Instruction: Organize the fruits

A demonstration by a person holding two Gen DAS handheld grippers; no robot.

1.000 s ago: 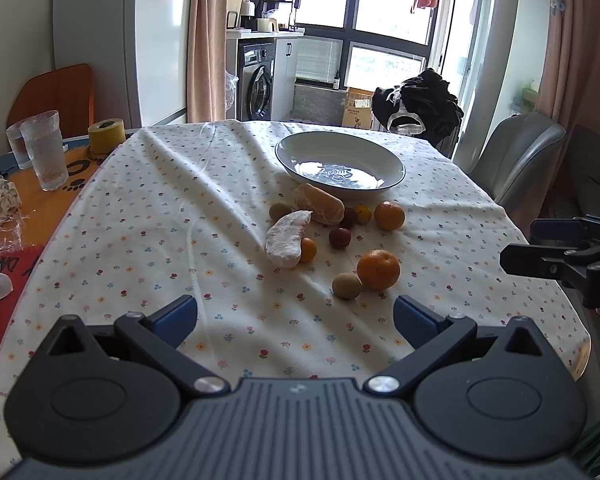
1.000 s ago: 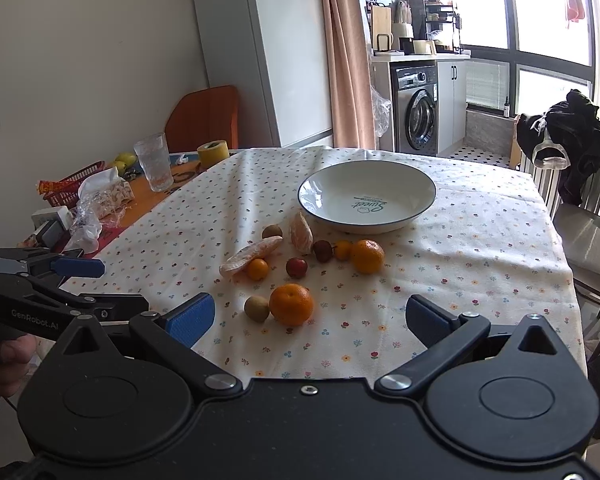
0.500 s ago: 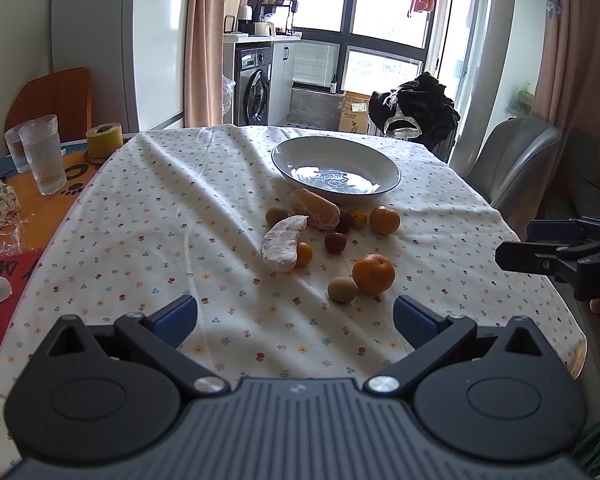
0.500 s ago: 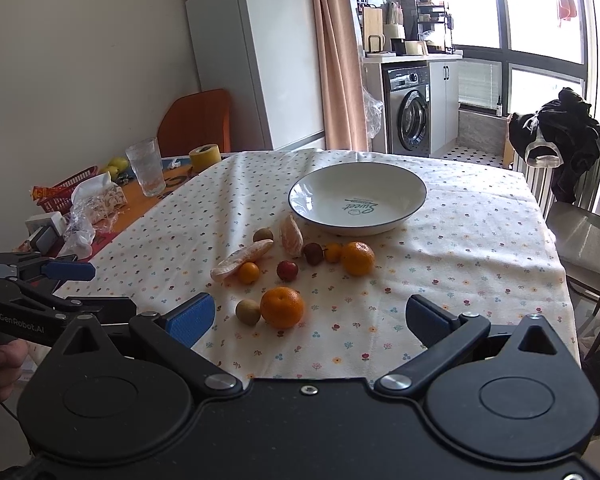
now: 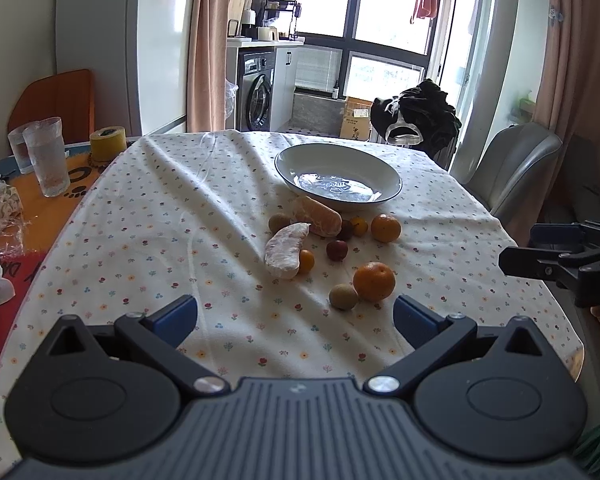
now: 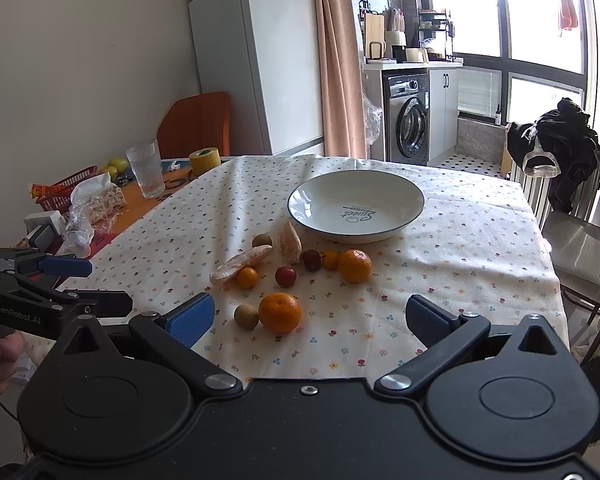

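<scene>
Several fruits lie loose on a flowered tablecloth in front of a white bowl (image 5: 338, 178) (image 6: 356, 206). Nearest me sit a large orange (image 5: 374, 281) (image 6: 280, 312) and a small brown fruit (image 5: 343, 297) (image 6: 246, 316). Farther back are two peeled citrus segments (image 5: 286, 249) (image 6: 240, 264), a second orange (image 5: 385, 228) (image 6: 355, 265), small red fruits (image 5: 336, 250) (image 6: 285, 276) and small yellow ones (image 6: 247, 278). My left gripper (image 5: 295, 316) hangs open over the table's near edge. My right gripper (image 6: 306, 318) is open too, short of the large orange. Neither holds anything.
Glasses (image 5: 51, 162) (image 6: 146, 174), a yellow tape roll (image 5: 107, 144) (image 6: 205, 161) and plastic-wrapped items (image 6: 94, 206) stand on the table's left part. A grey chair (image 5: 512, 170) (image 6: 584, 252) stands at the right. Each gripper shows in the other's view, the right one (image 5: 564, 264), the left one (image 6: 40, 288).
Both grippers have crept slightly forward toward the fruits, which now appear a little larger and lower. Jaws stay open; no fruit has moved.
</scene>
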